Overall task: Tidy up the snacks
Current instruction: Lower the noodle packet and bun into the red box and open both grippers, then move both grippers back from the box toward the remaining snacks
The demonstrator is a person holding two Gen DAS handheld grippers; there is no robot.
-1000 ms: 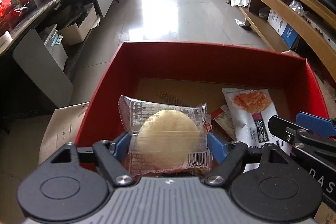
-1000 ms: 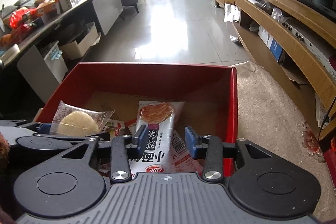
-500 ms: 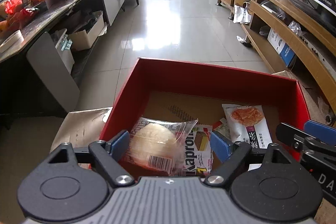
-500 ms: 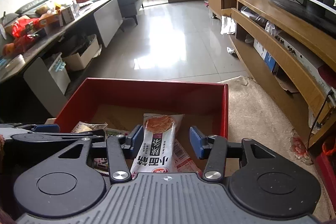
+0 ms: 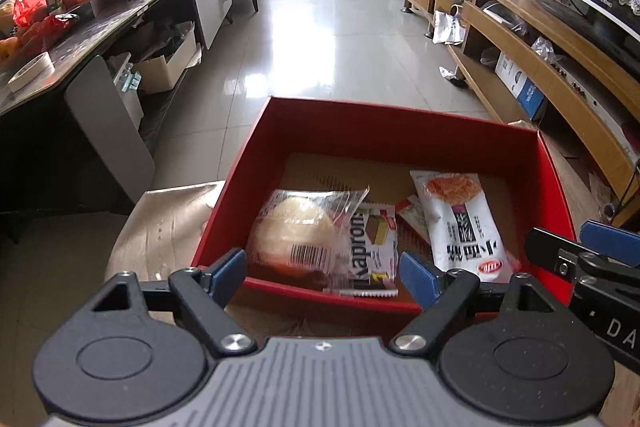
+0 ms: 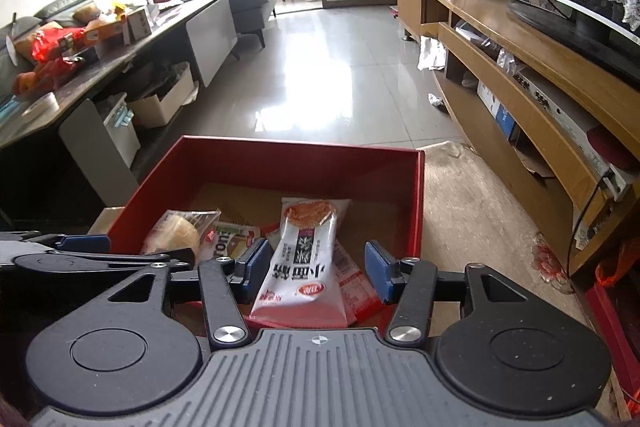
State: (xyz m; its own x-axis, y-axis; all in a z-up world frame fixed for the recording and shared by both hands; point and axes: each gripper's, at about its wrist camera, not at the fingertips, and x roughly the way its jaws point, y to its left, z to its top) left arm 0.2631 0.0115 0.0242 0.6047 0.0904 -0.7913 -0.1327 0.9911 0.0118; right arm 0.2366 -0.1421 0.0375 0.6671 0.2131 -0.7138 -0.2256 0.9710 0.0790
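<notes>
A red box [image 5: 392,119] [image 6: 296,147] holds several snack packs. A round bun in a clear wrapper [image 5: 296,231] [image 6: 180,233] lies at its near left, partly over a Kaprom wafer pack [image 5: 372,251]. A long white packet [image 5: 460,223] [image 6: 304,255] lies to the right. My left gripper [image 5: 320,275] hovers open above the box's near wall, with nothing between its pads. My right gripper [image 6: 316,265] is opening. The white packet shows between its jaws but rests in the box, and the pads do not touch it. Each gripper appears at the edge of the other's view.
Brown paper [image 5: 168,219] lies under the box on the left. A beige rug [image 6: 480,211] runs to the right, beside a long wooden TV cabinet [image 6: 520,95]. A dark cluttered table [image 5: 80,27] with boxes beneath it stands on the left. Glossy tiled floor [image 5: 332,39] stretches ahead.
The left gripper let go of the bun pack, which now lies in the box. The right jaws widened off the white packet. Both grippers rose and drew back from the box.
</notes>
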